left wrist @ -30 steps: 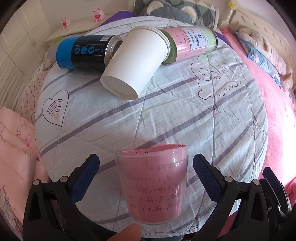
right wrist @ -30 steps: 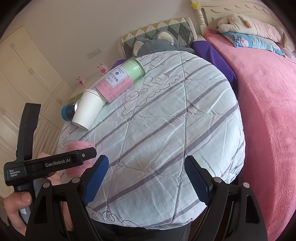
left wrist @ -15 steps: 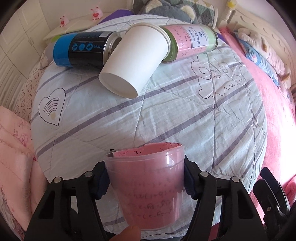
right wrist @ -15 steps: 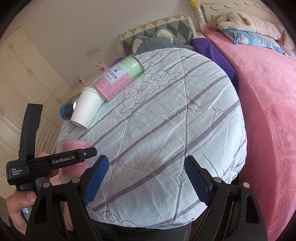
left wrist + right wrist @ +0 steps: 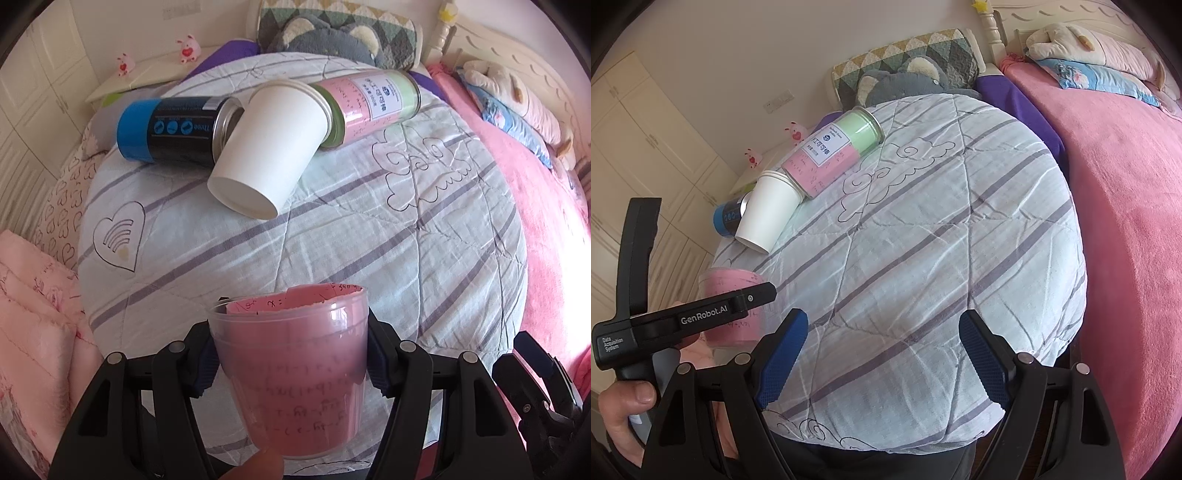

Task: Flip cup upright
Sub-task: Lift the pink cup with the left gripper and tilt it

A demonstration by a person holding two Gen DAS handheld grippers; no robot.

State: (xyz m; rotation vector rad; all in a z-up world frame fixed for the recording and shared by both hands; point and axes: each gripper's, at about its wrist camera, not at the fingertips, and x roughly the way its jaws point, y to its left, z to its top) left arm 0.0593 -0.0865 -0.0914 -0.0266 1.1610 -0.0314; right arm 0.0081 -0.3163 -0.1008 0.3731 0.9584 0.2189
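A clear plastic cup lined with pink paper (image 5: pixel 291 373) stands upright, mouth up, at the near edge of the round quilted table (image 5: pixel 369 240). My left gripper (image 5: pixel 290 360) is shut on it, one pad on each side. The cup also shows in the right wrist view (image 5: pixel 733 310), behind the left gripper's body. A white paper cup (image 5: pixel 267 147) lies on its side at the far part of the table, base toward me. My right gripper (image 5: pixel 882 354) is open and empty above the table's near edge.
A blue and black can (image 5: pixel 173 129) and a pink and green can (image 5: pixel 369 105) lie on their sides, touching the white cup. A pink bed (image 5: pixel 1126 221) is to the right. Pink folded cloth (image 5: pixel 33 332) lies left of the table.
My left gripper has closed from wide open onto the pink-lined cup. The white cup and cans have not moved. My right gripper stays open.
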